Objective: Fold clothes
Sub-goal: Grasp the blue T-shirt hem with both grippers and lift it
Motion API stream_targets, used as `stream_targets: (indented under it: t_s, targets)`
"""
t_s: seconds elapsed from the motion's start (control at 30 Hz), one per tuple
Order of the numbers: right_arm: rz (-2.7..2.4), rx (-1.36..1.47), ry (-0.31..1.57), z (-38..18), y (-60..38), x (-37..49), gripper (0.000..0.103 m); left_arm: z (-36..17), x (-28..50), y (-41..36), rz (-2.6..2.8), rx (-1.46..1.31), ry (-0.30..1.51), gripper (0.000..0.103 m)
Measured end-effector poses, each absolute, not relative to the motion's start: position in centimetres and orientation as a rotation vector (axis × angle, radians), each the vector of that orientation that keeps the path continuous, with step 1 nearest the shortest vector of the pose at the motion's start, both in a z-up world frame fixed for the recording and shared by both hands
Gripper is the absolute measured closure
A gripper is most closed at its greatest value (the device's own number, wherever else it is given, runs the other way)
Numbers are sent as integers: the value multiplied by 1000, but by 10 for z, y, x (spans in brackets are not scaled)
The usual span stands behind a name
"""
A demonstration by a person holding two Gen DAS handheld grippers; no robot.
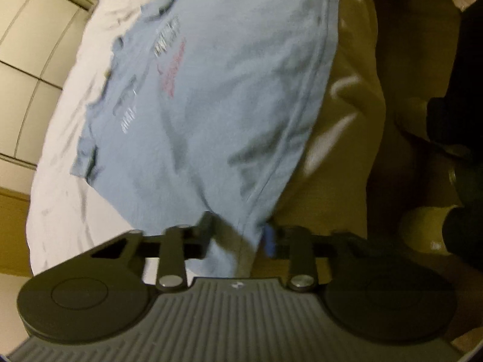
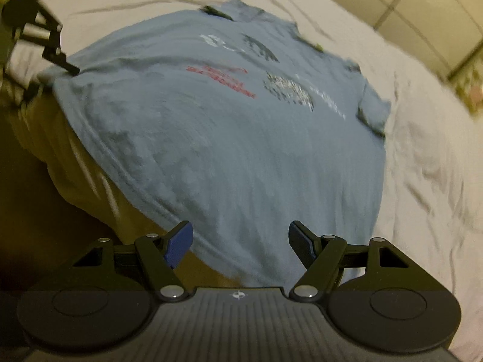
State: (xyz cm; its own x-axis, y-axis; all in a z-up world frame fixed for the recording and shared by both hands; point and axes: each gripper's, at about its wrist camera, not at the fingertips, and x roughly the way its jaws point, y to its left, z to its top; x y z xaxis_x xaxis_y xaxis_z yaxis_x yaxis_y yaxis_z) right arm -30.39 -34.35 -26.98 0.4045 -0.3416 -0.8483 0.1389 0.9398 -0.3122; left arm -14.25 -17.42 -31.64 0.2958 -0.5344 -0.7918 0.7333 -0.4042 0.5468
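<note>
A light blue T-shirt with red and white print lies spread, print up, on a white bed sheet. One lower corner hangs over the bed's edge. My left gripper stands at that corner, its jaws half closed with the hanging fabric passing between them, not pinched tight. In the right wrist view the same T-shirt fills the middle and the left gripper shows at its far left corner. My right gripper is open just above the shirt's near hem, its blue pads wide apart.
A tan bed side drops away below the sheet's edge, also seen as the tan bed side. Pale tiles lie beyond the bed. Dark shapes stand at the right. Wrinkled white sheet extends right of the shirt.
</note>
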Motion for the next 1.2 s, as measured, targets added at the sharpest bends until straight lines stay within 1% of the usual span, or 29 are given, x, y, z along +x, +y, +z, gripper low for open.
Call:
stream_targets:
  t_s: [0.03, 0.2, 0.33, 0.4, 0.47, 0.53, 0.73, 0.9, 0.93, 1.0, 1.03, 1.2]
  targets:
    - [-289, -233, 1098, -272, -338, -303, 31, -310, -142, -173, -1397, 1393, 190, 102]
    - [-115, -377, 987, -286, -297, -292, 31, -278, -121, -183, -1380, 1189, 338, 102]
    - [-67, -427, 912, -301, -269, -273, 31, -263, -115, -193, -1388, 1123, 374, 102]
    - [-118, -453, 908, -312, -269, -266, 39, -257, -114, -195, -1396, 1110, 382, 102]
    - [-183, -482, 921, -323, -274, -261, 63, -256, -113, -195, -1396, 1112, 383, 102]
    - [-259, -516, 949, -329, -293, -269, 71, -255, -112, -194, -1394, 1116, 382, 102]
    - [-383, -647, 1065, -348, -362, -321, 72, -255, -109, -194, -1389, 1132, 383, 102]
    - [-369, -753, 1131, -357, -404, -354, 77, -259, -108, -196, -1382, 1158, 393, 102]
    - [-363, -767, 1139, -357, -410, -357, 80, -260, -108, -197, -1381, 1164, 393, 102]
    - [-350, -777, 1158, -354, -418, -360, 90, -260, -108, -198, -1380, 1174, 394, 102]
    - [-343, -777, 1169, -351, -422, -361, 103, -259, -108, -198, -1378, 1175, 395, 102]
    - [-305, -745, 1189, -327, -433, -353, 103, -247, -105, -199, -1356, 1173, 384, 102]
